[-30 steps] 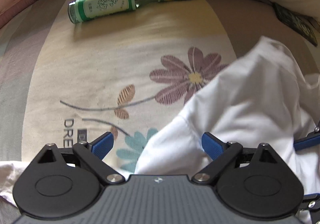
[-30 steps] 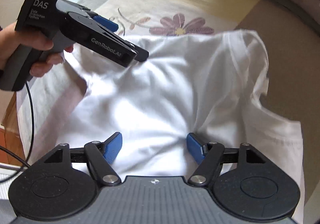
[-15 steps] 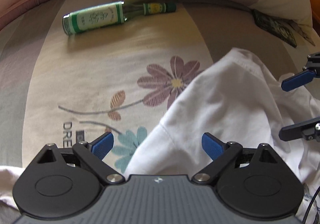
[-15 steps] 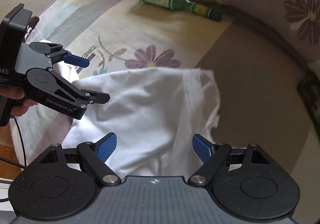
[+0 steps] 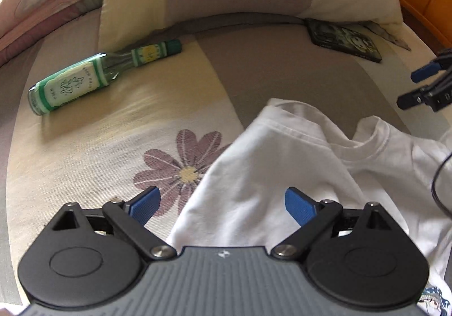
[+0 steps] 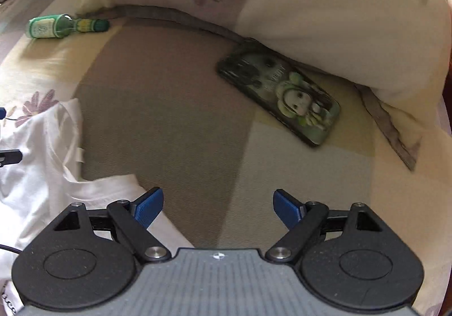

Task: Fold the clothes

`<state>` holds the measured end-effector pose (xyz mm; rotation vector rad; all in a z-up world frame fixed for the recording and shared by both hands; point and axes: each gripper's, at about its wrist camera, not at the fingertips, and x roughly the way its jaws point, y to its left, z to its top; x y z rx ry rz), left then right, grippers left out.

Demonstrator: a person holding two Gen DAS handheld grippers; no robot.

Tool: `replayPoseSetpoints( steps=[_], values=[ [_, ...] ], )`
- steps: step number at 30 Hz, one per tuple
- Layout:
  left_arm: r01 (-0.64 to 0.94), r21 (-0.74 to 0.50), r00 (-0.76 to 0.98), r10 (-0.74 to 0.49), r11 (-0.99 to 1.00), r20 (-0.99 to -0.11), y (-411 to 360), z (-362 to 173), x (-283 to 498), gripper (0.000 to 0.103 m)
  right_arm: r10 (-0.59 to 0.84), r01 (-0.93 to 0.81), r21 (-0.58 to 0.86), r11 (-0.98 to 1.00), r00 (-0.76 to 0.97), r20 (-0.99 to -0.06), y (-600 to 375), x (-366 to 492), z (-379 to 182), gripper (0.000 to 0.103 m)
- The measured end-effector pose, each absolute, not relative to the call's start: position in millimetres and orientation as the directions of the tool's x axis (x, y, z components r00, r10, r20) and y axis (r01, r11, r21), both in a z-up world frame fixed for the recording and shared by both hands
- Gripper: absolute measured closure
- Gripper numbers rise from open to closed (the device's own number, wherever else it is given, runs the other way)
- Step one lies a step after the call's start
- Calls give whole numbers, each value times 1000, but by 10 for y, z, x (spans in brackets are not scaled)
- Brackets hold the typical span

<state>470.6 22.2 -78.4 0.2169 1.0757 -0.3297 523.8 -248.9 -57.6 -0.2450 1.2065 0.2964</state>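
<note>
The shirt (image 5: 282, 174) is white and lies on the bed (image 5: 282, 73), in front of the left gripper (image 5: 223, 206) and at the left side of the right gripper's (image 6: 217, 207) view. It is not flat: one part is laid over another, the collar shows at the right, and the cloth is wrinkled and bunched. I judge the folding is somewhere in the middle. Some cloth is already turned over, but there is no neat rectangle, so smoothing and more folds seem to be left. How many folds are made I cannot tell.

Both tongs stand wide apart and hold nothing. The left one hovers over the shirt; the right one is over bare sheet, with only a shirt edge under its left finger.

A large pillow (image 6: 339, 5) lies at the far end of the bed. A phone (image 6: 279, 95) rests near it, well apart from the shirt. A green bottle (image 5: 84, 78) lies on its side, also apart. Neither blocks the shirt now, but a wide spread toward them could meet them.
</note>
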Motion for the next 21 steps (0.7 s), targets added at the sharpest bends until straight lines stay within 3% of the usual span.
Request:
replayPoseSetpoints(
  steps=[5,14,17,18,19,21],
  values=[
    [429,-10,386,-193,903,-902,-30,-836,4624,9,140,-439,8,898,268,-953,-2517,5061,-822,15],
    [467,18,366,-175,884,-914,-304,-853,4530,9,160,-589,-3,808,225,-961,-2276,4615,-968,32],
    [454,13,364,-172,891,-915,-339,-855,4528,9,195,-644,27,765,191,-962,-2251,4558,-909,65],
    [448,9,361,-172,894,-917,-347,-855,4533,9,200,-653,31,756,186,-962,-2260,4555,-888,89],
    [442,5,358,-172,897,-918,-354,-854,4536,9,200,-657,29,754,186,-962,-2275,4559,-866,96],
    [433,-3,353,-173,901,-920,-360,-848,4530,9,172,-641,-9,768,220,-960,-2331,4598,-814,97]
  ],
)
